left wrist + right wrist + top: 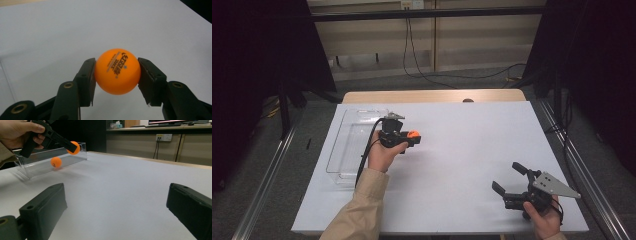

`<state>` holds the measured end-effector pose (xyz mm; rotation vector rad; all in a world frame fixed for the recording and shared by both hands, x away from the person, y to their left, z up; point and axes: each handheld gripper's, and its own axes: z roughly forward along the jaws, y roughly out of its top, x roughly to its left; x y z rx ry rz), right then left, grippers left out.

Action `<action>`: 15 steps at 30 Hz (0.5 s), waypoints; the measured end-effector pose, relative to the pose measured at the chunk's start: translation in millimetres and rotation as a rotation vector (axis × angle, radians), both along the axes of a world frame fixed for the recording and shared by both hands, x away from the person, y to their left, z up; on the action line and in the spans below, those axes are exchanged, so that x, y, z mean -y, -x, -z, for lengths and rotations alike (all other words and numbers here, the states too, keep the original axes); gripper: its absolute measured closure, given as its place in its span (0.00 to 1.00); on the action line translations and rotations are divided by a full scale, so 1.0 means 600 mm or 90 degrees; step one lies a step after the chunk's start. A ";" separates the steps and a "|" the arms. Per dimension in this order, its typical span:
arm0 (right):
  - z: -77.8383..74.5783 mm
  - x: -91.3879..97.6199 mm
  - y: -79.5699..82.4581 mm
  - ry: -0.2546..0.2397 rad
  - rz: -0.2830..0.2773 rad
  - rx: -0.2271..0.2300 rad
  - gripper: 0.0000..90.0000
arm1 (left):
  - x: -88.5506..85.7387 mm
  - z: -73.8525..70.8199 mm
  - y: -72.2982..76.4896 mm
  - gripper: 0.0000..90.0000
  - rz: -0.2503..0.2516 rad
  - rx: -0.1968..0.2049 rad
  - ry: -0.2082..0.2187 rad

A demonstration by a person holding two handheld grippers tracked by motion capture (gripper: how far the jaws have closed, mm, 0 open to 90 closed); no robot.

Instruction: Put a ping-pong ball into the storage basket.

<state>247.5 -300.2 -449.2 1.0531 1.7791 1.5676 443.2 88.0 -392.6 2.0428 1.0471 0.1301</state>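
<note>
An orange ping-pong ball with printed lettering sits squeezed between the two black pads of my left gripper. From above, that left gripper hovers over the white table just right of a clear plastic tray, with the ball at its tip. In the right gripper view the held ball hangs by the tray's near end, and a second orange ball lies inside the tray. My right gripper rests low at the front right, jaws wide apart and empty.
A white sheet covers the tabletop, bare between the two grippers. Black frames and dark curtains stand at both sides. Cabinets with a wall socket and hanging cables lie beyond the far edge.
</note>
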 end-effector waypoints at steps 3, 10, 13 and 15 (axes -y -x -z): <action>0.000 0.000 0.000 0.001 0.000 0.000 0.02 | -0.001 -0.002 0.001 0.57 -0.004 -0.002 0.005; 0.000 0.000 0.000 0.000 0.000 0.000 0.02 | -0.003 -0.011 0.003 0.57 -0.005 -0.003 0.014; 0.000 0.000 0.000 0.000 0.000 0.000 0.02 | -0.003 -0.014 0.004 0.57 -0.002 -0.007 0.014; 0.000 0.000 0.000 0.001 0.000 0.000 0.02 | -0.003 -0.015 0.005 0.57 0.000 -0.009 0.013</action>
